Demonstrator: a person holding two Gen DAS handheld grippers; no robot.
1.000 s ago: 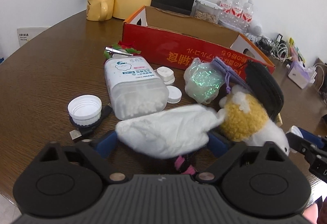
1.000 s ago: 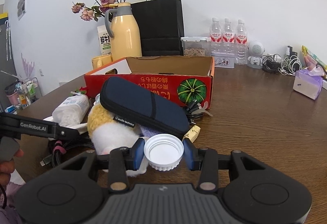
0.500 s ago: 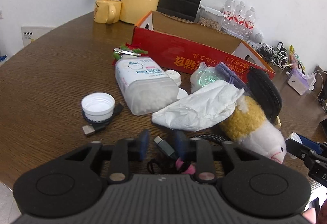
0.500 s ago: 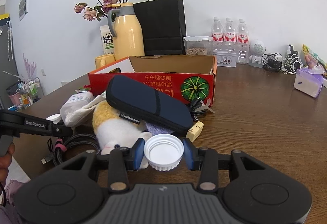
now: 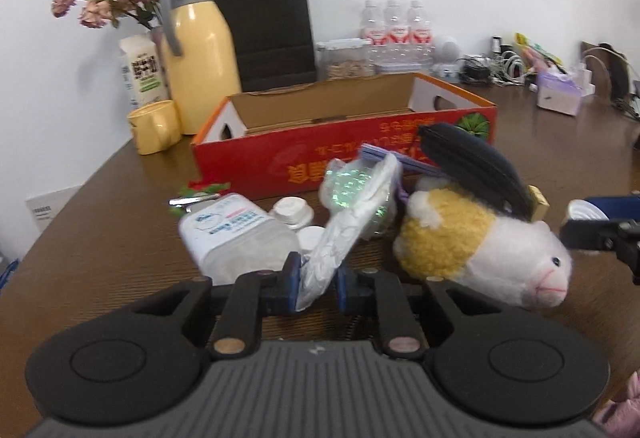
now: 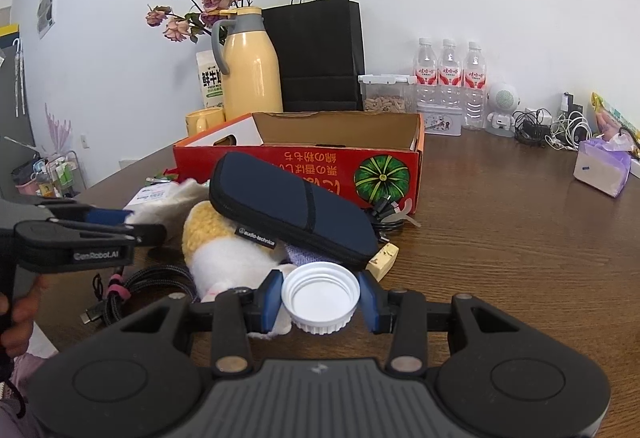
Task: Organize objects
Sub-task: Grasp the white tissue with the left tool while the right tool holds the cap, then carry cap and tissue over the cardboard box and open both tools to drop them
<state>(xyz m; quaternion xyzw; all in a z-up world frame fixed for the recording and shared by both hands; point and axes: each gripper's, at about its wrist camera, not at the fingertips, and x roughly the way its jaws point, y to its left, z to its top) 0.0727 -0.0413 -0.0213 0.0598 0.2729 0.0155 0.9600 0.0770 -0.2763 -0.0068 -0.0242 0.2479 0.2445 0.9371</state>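
On the dark brown wooden counter [image 6: 500,238], a cluster of loose items lies in front of a red cardboard box with an open top [image 5: 344,154]. The left gripper [image 5: 318,278] has its jaws closing on a crumpled white tissue-like sheet [image 5: 344,234]; the sheet sits between the blue pads and rises from them toward the box. Just left of the sheet lies a translucent plastic bottle with a white label, on its side [image 5: 232,234]. Two small white caps [image 5: 294,212] sit between that bottle and an iridescent clear plastic bag [image 5: 352,186].

To the right of the sheet rests a yellow-and-white plush animal [image 5: 480,246], with a dark navy zippered fabric case [image 6: 292,210] leaning across its back. A black braided cable with a pink tie [image 6: 136,290] is coiled beside the plush toy.

The right gripper [image 6: 320,304] is clenched on a white ribbed plastic lid [image 6: 320,302], held open side up, with both blue pads against its rim. The lid is held just in front of the navy case.

Behind the box stand a yellow insulated jug with a grey handle [image 6: 248,66], a yellow mug [image 5: 154,126], a black paper bag [image 6: 320,54] and three clear water bottles [image 6: 450,78].
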